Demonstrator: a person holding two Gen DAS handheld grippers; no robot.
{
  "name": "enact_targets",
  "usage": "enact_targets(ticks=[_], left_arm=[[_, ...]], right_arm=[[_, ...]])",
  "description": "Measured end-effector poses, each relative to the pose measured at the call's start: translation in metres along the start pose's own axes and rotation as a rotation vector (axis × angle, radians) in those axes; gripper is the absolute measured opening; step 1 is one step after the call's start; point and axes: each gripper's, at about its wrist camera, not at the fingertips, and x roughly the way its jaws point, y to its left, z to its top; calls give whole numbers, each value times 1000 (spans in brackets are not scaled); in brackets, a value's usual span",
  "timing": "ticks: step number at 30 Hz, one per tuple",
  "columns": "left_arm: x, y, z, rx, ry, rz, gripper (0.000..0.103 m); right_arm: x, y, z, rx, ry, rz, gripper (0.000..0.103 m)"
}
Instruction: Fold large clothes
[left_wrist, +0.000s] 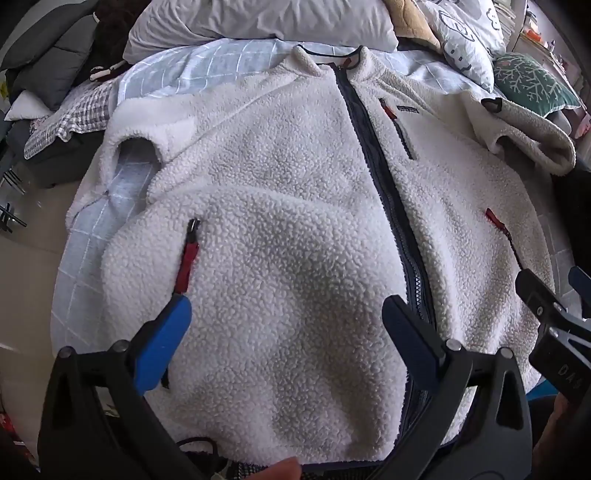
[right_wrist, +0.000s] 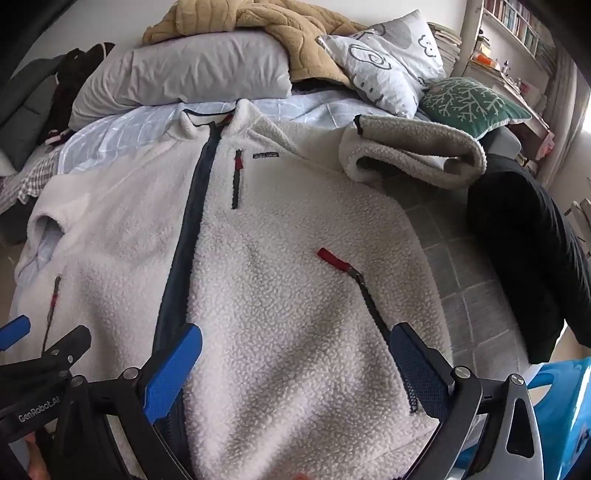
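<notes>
A white fleece jacket lies front-up on the bed, dark zipper closed, collar at the far end. It also fills the right wrist view. Its right sleeve is folded in a roll near the pillows. My left gripper is open just above the jacket's left lower half, next to a red pocket zipper pull. My right gripper is open above the right lower half, next to the other pocket zipper. Neither holds anything.
A light blue checked sheet covers the bed. Grey pillow, tan blanket, patterned pillow and green cushion lie at the head. A black garment lies right; a blue stool stands near right.
</notes>
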Motion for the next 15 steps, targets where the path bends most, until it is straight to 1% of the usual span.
enact_targets(ticks=[7, 15], left_arm=[[3, 3, -1, -5, 14, -8, 103], [4, 4, -2, -3, 18, -11, 103]], right_arm=[[1, 1, 4, 4, 13, 29, 103], [0, 2, 4, 0, 12, 31, 103]])
